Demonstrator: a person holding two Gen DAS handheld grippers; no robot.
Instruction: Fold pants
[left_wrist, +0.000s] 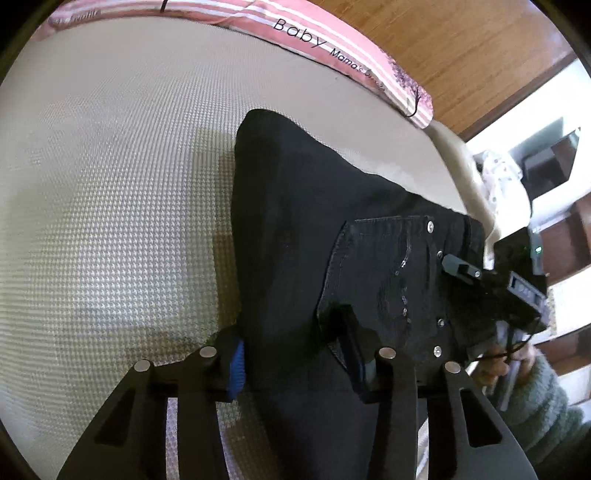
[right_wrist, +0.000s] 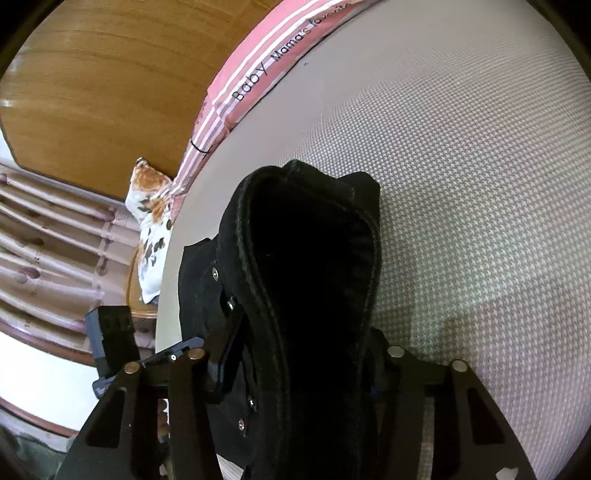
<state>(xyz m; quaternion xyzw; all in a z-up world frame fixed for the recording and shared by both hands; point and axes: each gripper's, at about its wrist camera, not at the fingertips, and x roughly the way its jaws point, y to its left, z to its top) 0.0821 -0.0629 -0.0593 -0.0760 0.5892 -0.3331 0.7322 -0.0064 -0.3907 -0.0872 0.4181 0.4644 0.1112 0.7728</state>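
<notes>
Black denim pants (left_wrist: 314, 221) lie on a woven off-white bed cover, rivets and a back pocket (left_wrist: 388, 273) facing up. My left gripper (left_wrist: 295, 362) is shut on the near part of the pants, its blue pad against the cloth's left edge. In the right wrist view a thick seamed fold of the pants (right_wrist: 314, 240) rises between the fingers of my right gripper (right_wrist: 299, 369), which is shut on it. The right tool's black body (left_wrist: 517, 284) shows at the waistband, held by a hand in a grey-green sleeve (left_wrist: 535, 391).
The woven bed cover (left_wrist: 110, 184) stretches wide to the left of the pants. A pink striped blanket (left_wrist: 332, 40) lies along the wooden headboard (left_wrist: 461, 48). A floral pillow (right_wrist: 151, 221) and curtains (right_wrist: 44, 240) are beyond the bed's edge.
</notes>
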